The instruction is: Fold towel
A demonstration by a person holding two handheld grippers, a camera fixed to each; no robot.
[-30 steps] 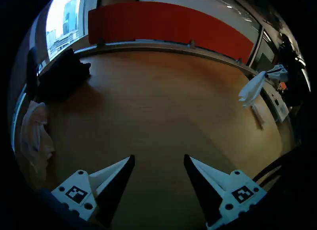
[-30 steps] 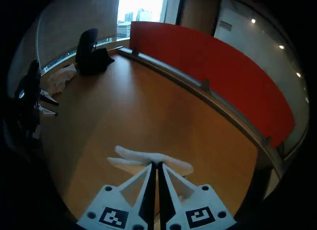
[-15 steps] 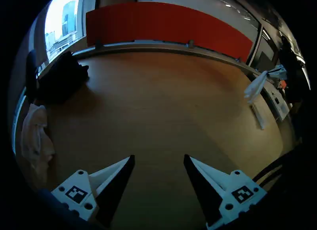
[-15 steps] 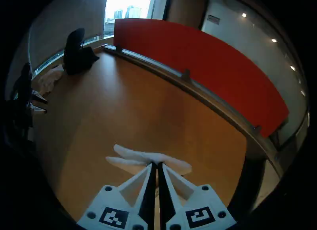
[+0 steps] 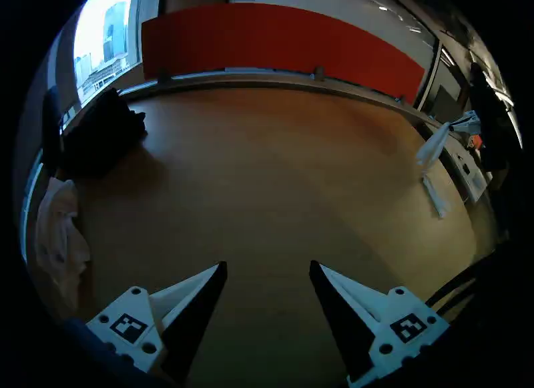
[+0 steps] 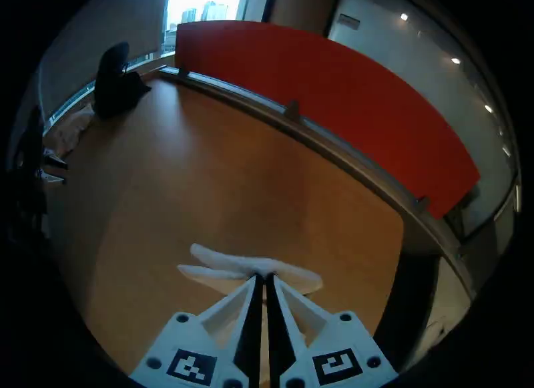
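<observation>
Between the right gripper's fingers, white towel sits bunched.

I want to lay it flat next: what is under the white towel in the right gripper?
Bare wooden tabletop shows around the white towel. The right gripper, shut on it, and the towel itself hide what lies directly beneath.

I am looking at a tabletop that is showing smooth wood grain with a soft sheen. The towel is reading as white, matt, softly creased cloth. The left gripper is looking like matt white plastic with black inner faces. The red panel along the top is appearing flat and matt, and the black bag at upper left is looking like dull fabric.
</observation>
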